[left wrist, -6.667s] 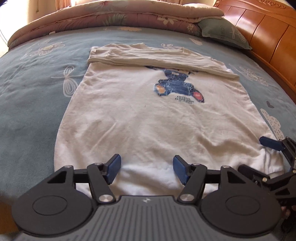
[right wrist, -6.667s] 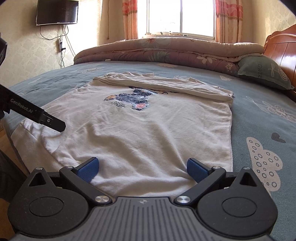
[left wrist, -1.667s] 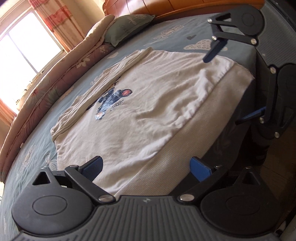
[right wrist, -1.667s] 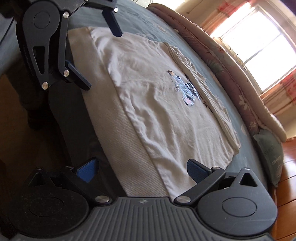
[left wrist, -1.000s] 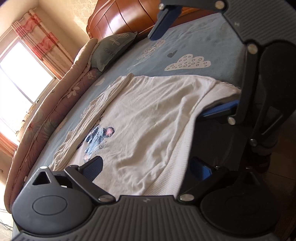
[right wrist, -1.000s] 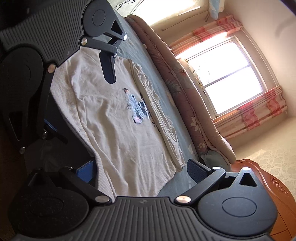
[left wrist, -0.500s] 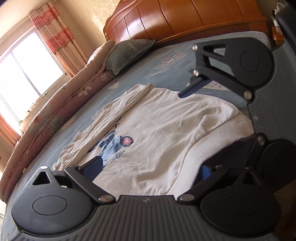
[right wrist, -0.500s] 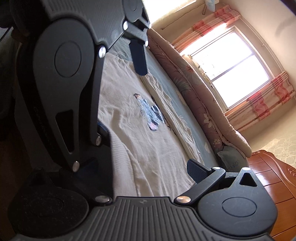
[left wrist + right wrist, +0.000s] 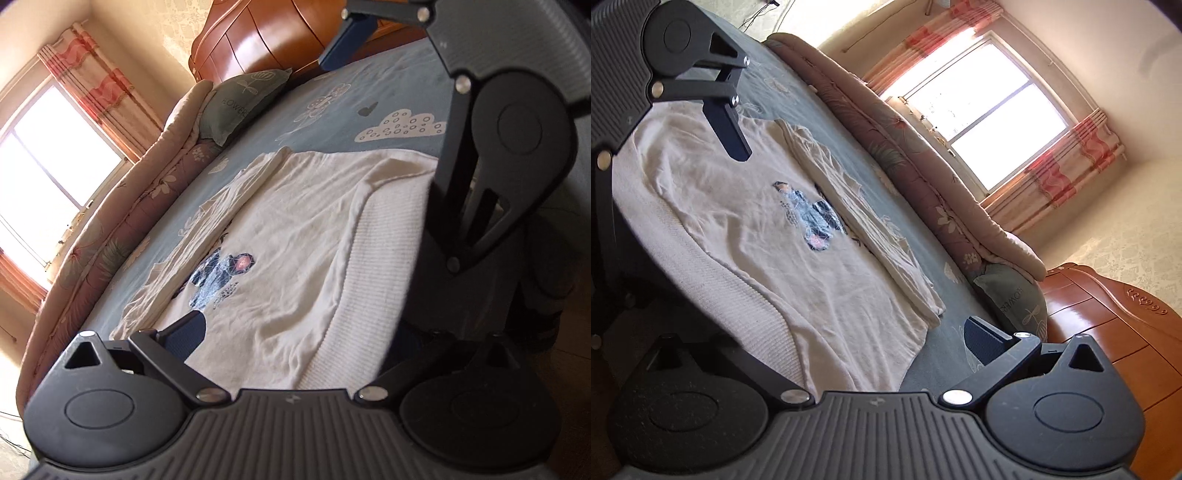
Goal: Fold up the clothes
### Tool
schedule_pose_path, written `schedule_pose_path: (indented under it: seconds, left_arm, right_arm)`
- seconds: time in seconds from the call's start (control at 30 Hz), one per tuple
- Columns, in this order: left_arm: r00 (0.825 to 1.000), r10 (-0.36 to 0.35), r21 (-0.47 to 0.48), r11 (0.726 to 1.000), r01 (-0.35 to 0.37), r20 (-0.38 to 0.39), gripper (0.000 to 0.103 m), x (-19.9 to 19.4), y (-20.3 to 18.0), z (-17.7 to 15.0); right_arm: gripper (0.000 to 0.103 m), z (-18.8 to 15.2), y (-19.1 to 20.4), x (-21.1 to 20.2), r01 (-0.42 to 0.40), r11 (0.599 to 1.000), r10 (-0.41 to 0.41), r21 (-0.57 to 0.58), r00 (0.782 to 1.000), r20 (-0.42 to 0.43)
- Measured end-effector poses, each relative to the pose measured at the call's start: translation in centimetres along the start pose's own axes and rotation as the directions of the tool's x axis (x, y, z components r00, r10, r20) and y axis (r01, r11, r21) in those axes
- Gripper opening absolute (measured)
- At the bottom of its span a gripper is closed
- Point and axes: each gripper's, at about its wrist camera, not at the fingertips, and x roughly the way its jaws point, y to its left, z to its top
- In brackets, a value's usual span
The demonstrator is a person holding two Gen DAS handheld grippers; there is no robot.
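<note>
A cream sweatshirt point(image 9: 295, 236) with a blue bear print lies flat on the blue bed, sleeves folded across its far end, ribbed hem point(image 9: 373, 280) hanging over the bed's near edge. It also shows in the right wrist view point(image 9: 746, 221). My left gripper point(image 9: 291, 339) is open, straddling the hem at one corner, one finger above the cloth, the other hidden below in shadow. My right gripper point(image 9: 827, 354) is open and straddles the hem at the other corner. Each gripper shows in the other's view, the right one point(image 9: 480, 110) and the left one point(image 9: 665, 74).
A rolled floral quilt point(image 9: 923, 158) lies along the bed's far side under the window. A green pillow point(image 9: 243, 99) rests against the wooden headboard point(image 9: 258, 40). The blue sheet point(image 9: 369, 96) lies bare beside the sweatshirt. Dark floor lies below the bed edge.
Both grippers have tilted sideways and dropped to the bed's edge at the hem corners, jaws still open. The sweatshirt has not moved.
</note>
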Motion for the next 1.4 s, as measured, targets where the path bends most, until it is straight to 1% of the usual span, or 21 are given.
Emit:
schedule_pose_path:
  seconds: [0.1, 0.13, 0.2, 0.23, 0.33, 0.43, 0.53, 0.67, 0.8, 0.87, 0.97, 1.07, 1.17, 1.23, 1.33, 1.4]
  left_arm:
    - [0.994, 0.106, 0.091, 0.990, -0.105, -0.008, 0.100, 0.3, -0.1, -0.7]
    - [0.990, 0.139, 0.132, 0.982, -0.136, -0.015, 0.100, 0.4, -0.2, -1.1]
    - [0.983, 0.182, 0.206, 0.963, -0.174, -0.024, 0.100, 0.5, -0.2, -2.2]
    - [0.981, 0.193, 0.228, 0.957, -0.182, -0.030, 0.100, 0.6, 0.0, -2.7]
    - [0.974, 0.223, 0.251, 0.946, -0.205, -0.046, 0.100, 0.4, 0.9, -4.2]
    - [0.959, 0.268, 0.279, 0.931, -0.235, -0.087, 0.100, 0.8, 2.1, -5.6]
    - [0.950, 0.291, 0.282, 0.927, -0.249, -0.117, 0.100, 1.3, 3.1, -6.4]
    - [0.955, 0.281, 0.305, 0.921, -0.241, -0.092, 0.100, 1.3, 2.5, -6.0]
    - [0.961, 0.269, 0.327, 0.915, -0.234, -0.063, 0.100, 1.3, 2.2, -5.8]
    - [0.963, 0.265, 0.341, 0.911, -0.232, -0.056, 0.101, 1.1, 2.6, -6.6]
    - [0.954, 0.290, 0.365, 0.898, -0.245, -0.073, 0.102, 1.2, 3.3, -7.5]
    - [0.949, 0.305, 0.381, 0.888, -0.256, -0.075, 0.102, 1.4, 3.3, -7.4]
    - [0.950, 0.309, 0.418, 0.870, -0.261, -0.048, 0.101, 1.5, 2.3, -6.8]
    - [0.952, 0.303, 0.431, 0.866, -0.254, -0.048, 0.098, 1.6, 1.9, -6.7]
    - [0.960, 0.270, 0.397, 0.891, -0.219, -0.077, 0.087, 1.6, 2.1, -6.9]
    - [0.964, 0.255, 0.397, 0.895, -0.206, -0.076, 0.074, 1.4, 1.8, -7.1]
  right_arm:
    - [0.103, 0.0, -0.1, -0.2, 0.002, 1.000, -0.002, -0.004, 1.000, 0.009]
    - [0.103, 0.0, 0.0, -0.4, 0.002, 1.000, -0.002, -0.005, 1.000, 0.010]
    - [0.103, -0.1, 0.1, -0.4, -0.002, 1.000, 0.002, -0.004, 1.000, 0.009]
    - [0.103, -0.1, 0.1, -0.4, -0.004, 1.000, 0.004, -0.001, 1.000, 0.007]
    - [0.103, -0.2, 0.1, -0.3, -0.008, 1.000, 0.008, 0.006, 1.000, 0.003]
    - [0.103, -0.5, 0.1, -0.2, -0.012, 1.000, 0.012, 0.006, 1.000, -0.003]
    - [0.103, -0.8, 0.3, -0.2, -0.025, 1.000, 0.025, 0.012, 1.000, -0.008]
    - [0.103, -1.0, 1.1, 0.3, -0.059, 0.998, 0.059, 0.009, 0.998, -0.019]
    - [0.103, -1.0, 2.7, 1.0, -0.091, 0.995, 0.090, -0.035, 0.995, -0.032]
    - [0.103, -1.2, 3.2, 0.9, -0.075, 0.994, 0.074, -0.074, 0.997, -0.023]
    - [0.103, -1.9, 3.0, 0.8, -0.054, 0.992, 0.051, -0.114, 0.998, -0.032]
    - [0.103, -2.3, 2.6, 1.2, -0.031, 0.991, 0.024, -0.134, 0.998, -0.057]
    - [0.103, -1.8, 3.2, 1.3, -0.020, 0.987, 0.010, -0.160, 0.998, -0.063]
    - [0.103, -1.5, 4.0, 1.1, -0.003, 0.981, -0.006, -0.196, 0.999, -0.046]
    - [0.103, -1.7, 4.6, 0.8, 0.021, 0.973, -0.028, -0.228, 0.999, -0.031]
    - [0.103, -1.7, 4.5, 0.6, 0.017, 0.974, -0.026, -0.226, 0.999, -0.035]
